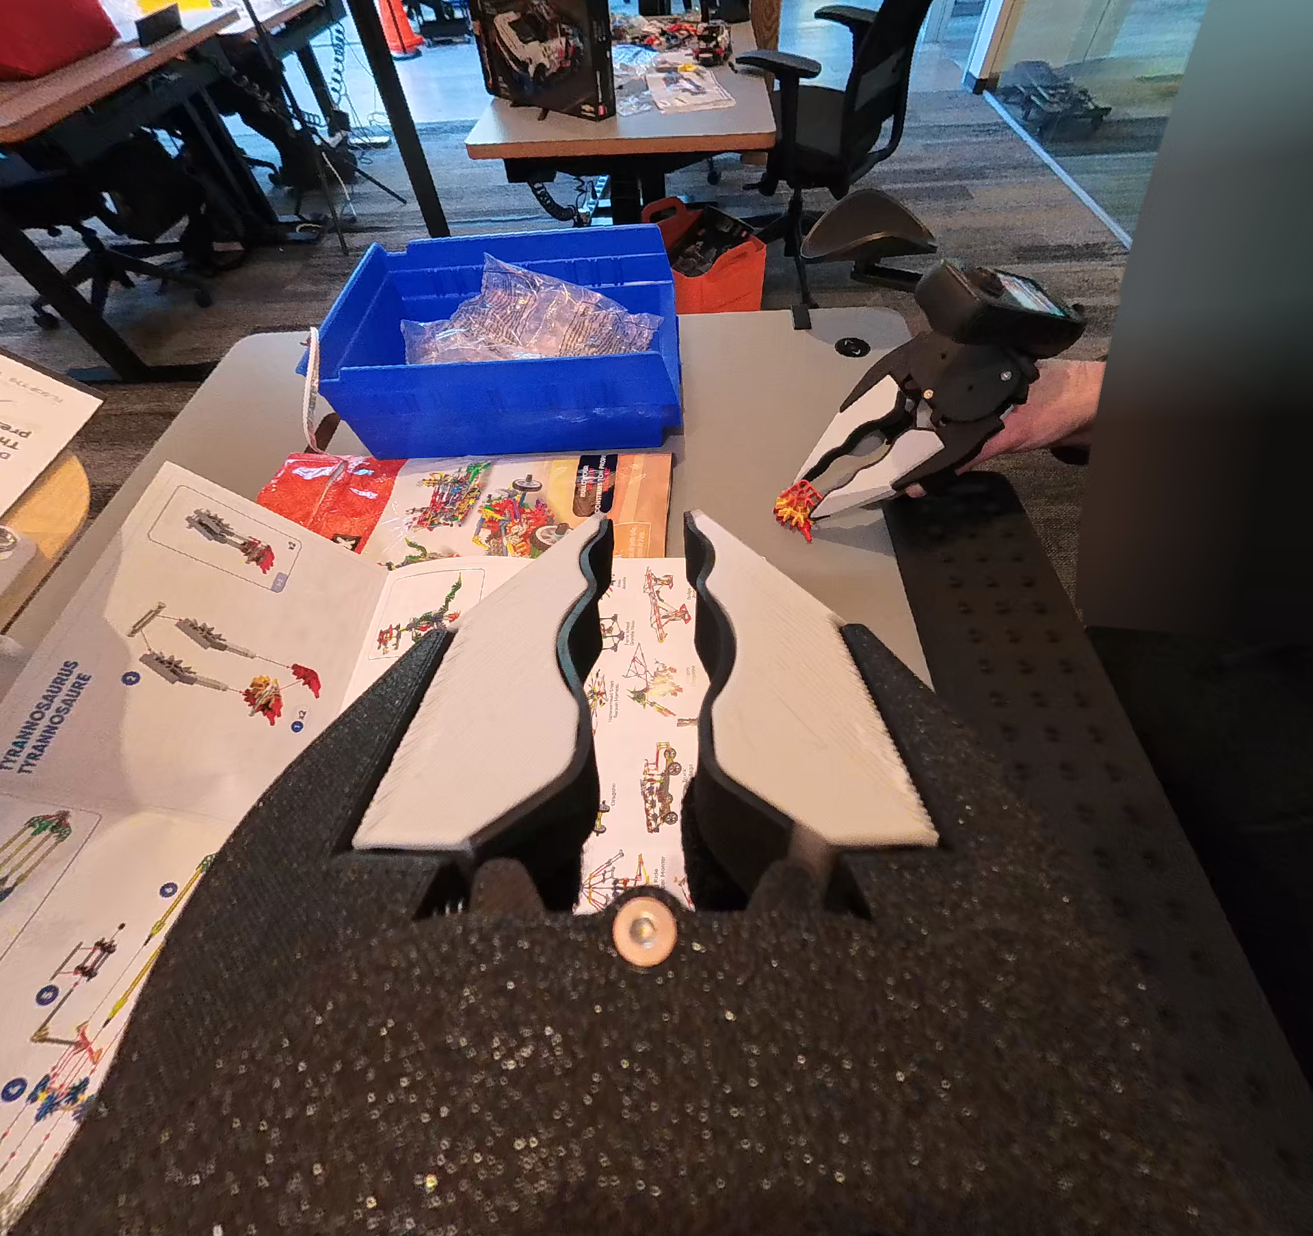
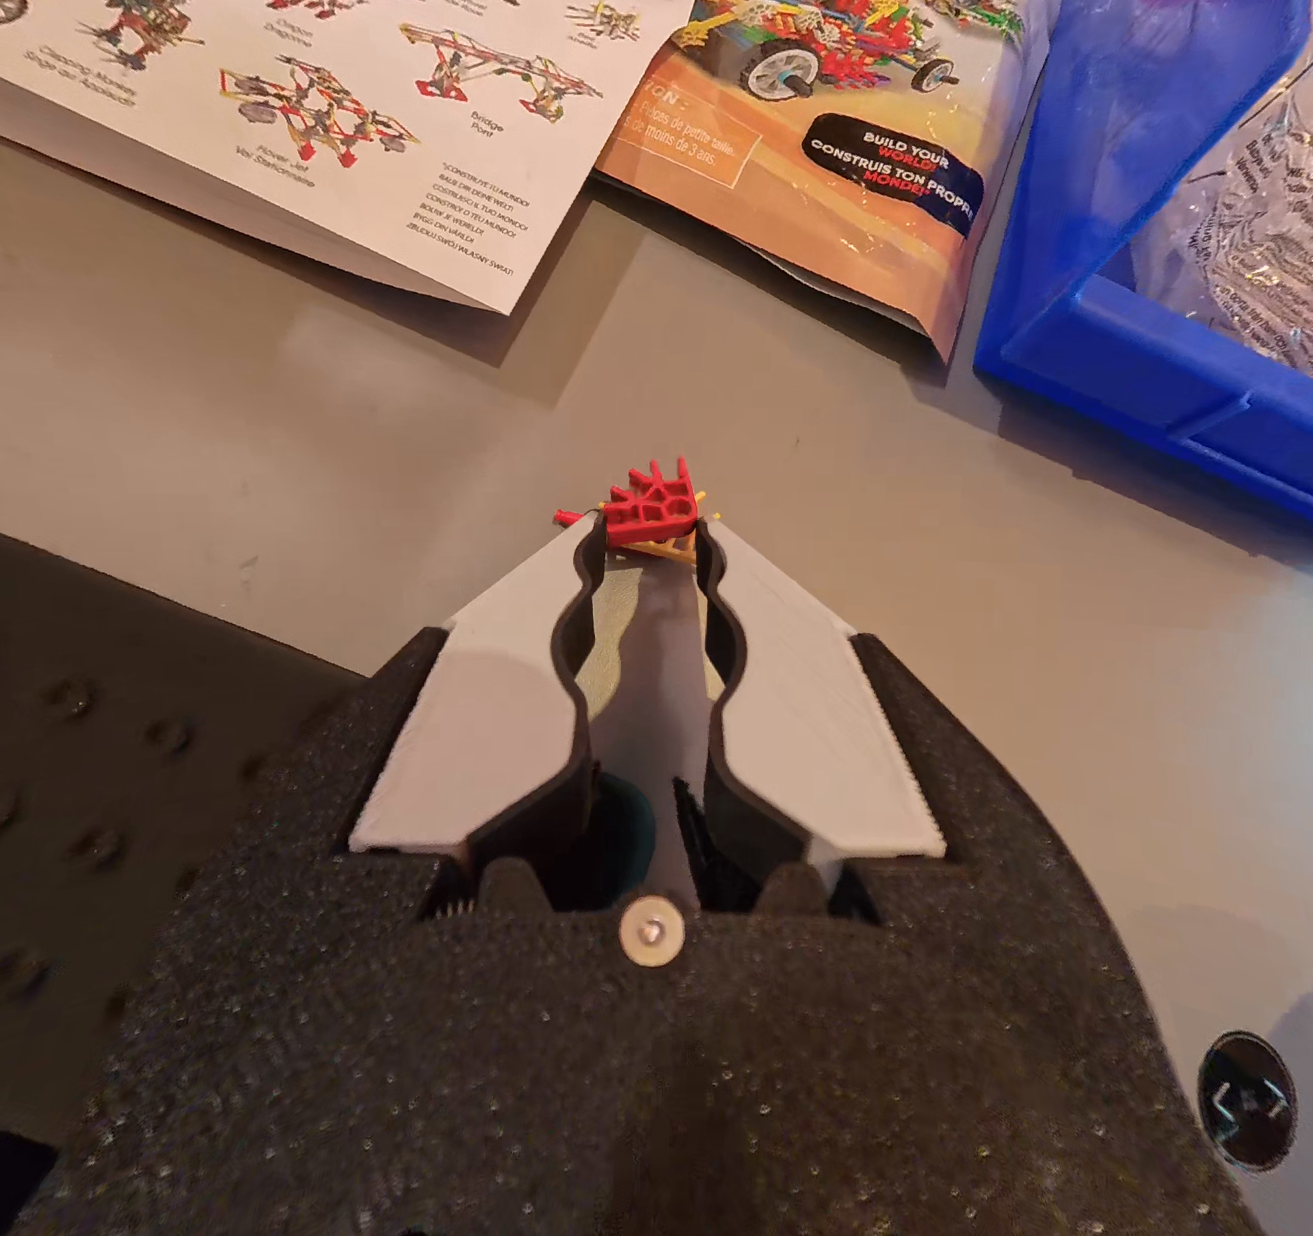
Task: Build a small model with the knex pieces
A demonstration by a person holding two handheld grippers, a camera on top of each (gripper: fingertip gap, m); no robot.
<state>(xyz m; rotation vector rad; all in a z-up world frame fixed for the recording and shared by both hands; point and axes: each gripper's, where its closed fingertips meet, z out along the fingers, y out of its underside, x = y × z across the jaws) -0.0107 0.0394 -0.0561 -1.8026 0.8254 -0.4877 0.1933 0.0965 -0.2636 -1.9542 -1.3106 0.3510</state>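
Right wrist view: right gripper (image 2: 650,527) pinches one small red-and-yellow toy piece (image 2: 654,509) at frame centre, on the grey table (image 2: 284,420).
Left gripper (image 1: 646,527) hangs part-open, empty, over one open instruction booklet (image 1: 213,634); one blue bin (image 1: 497,399) sits upper centre.

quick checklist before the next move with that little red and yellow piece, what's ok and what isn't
1. Right hand-held gripper shut on the red and yellow piece: ok.
2. Piece held at the fingertips only, grip firmness: cannot tell.
3. Left hand-held gripper open and empty: ok.
4. Left hand-held gripper over the instruction booklet, apart from the piece: ok.
5. Blue bin apart from both: ok.
6. Grey table bare around the piece: ok.
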